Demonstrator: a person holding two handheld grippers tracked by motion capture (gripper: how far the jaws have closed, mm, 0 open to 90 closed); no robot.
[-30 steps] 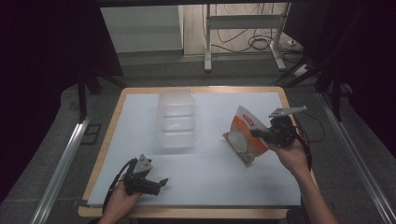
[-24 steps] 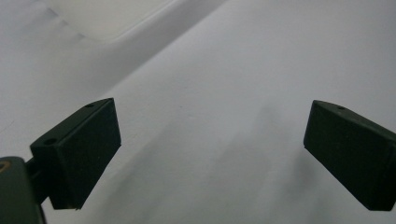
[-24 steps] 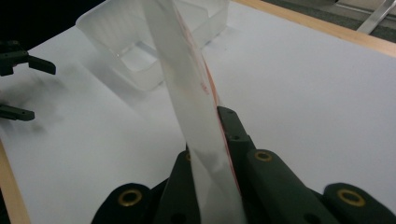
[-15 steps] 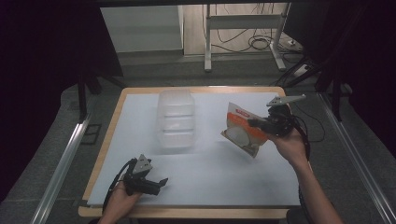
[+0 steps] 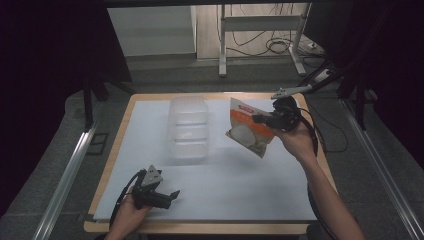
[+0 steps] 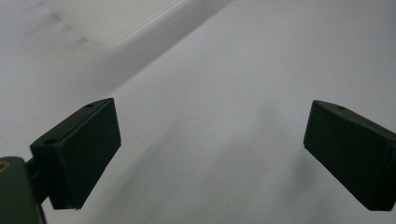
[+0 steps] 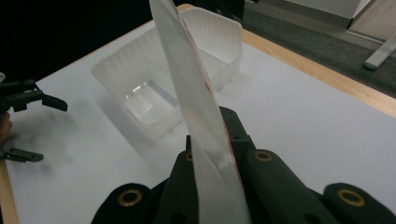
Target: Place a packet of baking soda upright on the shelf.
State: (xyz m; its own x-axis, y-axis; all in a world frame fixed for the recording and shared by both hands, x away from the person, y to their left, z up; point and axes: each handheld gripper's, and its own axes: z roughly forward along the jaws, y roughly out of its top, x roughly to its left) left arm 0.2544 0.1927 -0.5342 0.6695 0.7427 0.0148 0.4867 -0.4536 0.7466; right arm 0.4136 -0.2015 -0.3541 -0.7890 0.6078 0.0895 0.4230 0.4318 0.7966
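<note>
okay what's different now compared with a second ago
The right hand-held gripper, shut on the snack packet, has carried it up and toward the clear container. The left hand-held gripper stays open on the white sheet; the container hasn't moved.

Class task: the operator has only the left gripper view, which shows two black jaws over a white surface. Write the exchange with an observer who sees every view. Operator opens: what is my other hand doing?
Observer: The right gripper is shut on a white and orange packet, held up off the table.
Operator: How does the packet sit in the jaws?
Observer: In the right gripper view the packet stands edge-on, pinched at its lower end.
Operator: Is there anywhere to put it?
Observer: A clear plastic container stands open on the white sheet, to the left of the packet in the high view.
Operator: And my own gripper?
Observer: The left gripper rests near the table's front edge, jaws open, nothing between them.
</note>
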